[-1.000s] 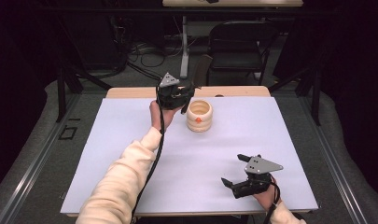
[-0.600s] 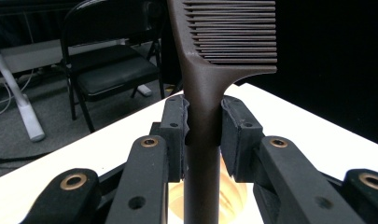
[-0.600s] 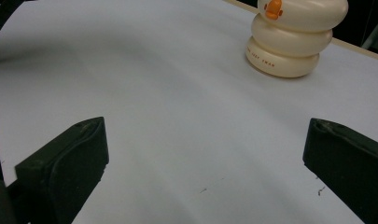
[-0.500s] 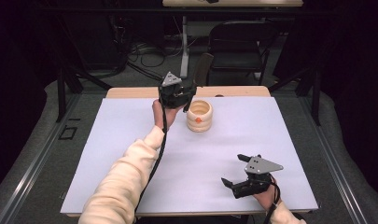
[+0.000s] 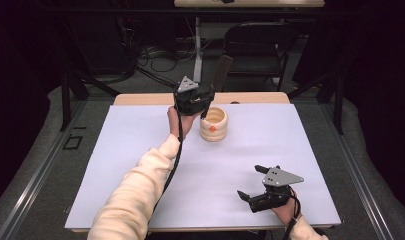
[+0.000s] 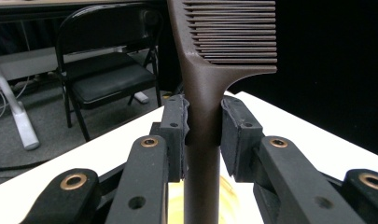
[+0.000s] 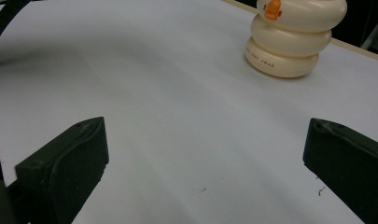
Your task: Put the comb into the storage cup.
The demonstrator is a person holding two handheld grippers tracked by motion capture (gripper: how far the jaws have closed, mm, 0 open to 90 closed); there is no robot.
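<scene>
Brown plastic, long and slim, the comb (image 6: 210, 70) stands nearly upright in the left gripper (image 5: 192, 97), handle down and toothed head up, its long axis leaning slightly toward the far side of the counter (image 5: 140, 150). In the left gripper view the fingers (image 6: 175, 126) press on the handle from both sides, with the teeth pointing out to the right of that view. In the high view the comb's lower end dips into the mouth of the cream duck-shaped holder (image 5: 213, 124), which stands just right of the left gripper at the far middle of the white counter. A black folding chair (image 5: 255, 42) stands on the floor beyond the counter. Farther right and well apart, near the front edge, the right gripper (image 5: 254, 182) hovers low over bare counter with its fingers (image 7: 67, 163) spread wide and nothing between them; its own view looks across the white surface to the holder, with nothing in the way. Compared with a second ago, the left gripper and comb sit a touch nearer the holder, while the right gripper has stayed put.
</scene>
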